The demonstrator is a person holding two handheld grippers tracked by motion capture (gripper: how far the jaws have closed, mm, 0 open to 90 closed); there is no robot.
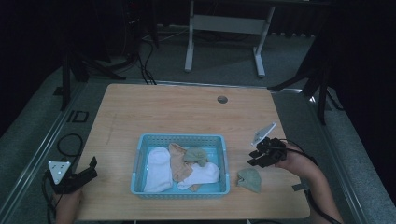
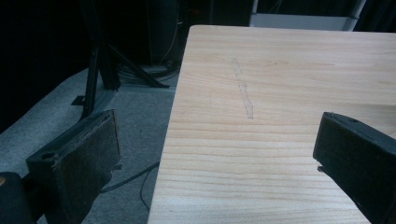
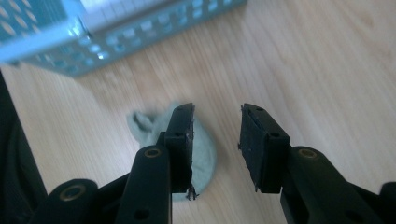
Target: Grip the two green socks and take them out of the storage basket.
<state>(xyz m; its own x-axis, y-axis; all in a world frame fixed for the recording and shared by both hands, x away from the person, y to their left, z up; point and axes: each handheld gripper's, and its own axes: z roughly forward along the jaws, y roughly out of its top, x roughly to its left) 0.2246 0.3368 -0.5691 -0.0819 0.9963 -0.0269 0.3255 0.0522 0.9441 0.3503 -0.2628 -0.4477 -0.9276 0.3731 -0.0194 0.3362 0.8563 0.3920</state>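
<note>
We see the right gripper (image 1: 262, 151) raised above the table (image 1: 168, 107), jaws parted and empty, with a green sock (image 1: 250, 179) lying crumpled on the wood just beside the blue basket (image 1: 180, 138) — outside it, to its right. In the right gripper view the same sock (image 3: 203, 154) lies below and apart from the pads. The basket holds a white sock (image 1: 157, 169), a tan one (image 1: 179, 163), another white sock (image 1: 204, 175) and a second green sock (image 1: 196, 155). The left gripper (image 1: 83, 173) rests near the table's left edge, jaws spread wide on nothing. We judge the main risk to be a snag — a low pass over the basket could catch its rim or drag a neighbouring sock.
</note>
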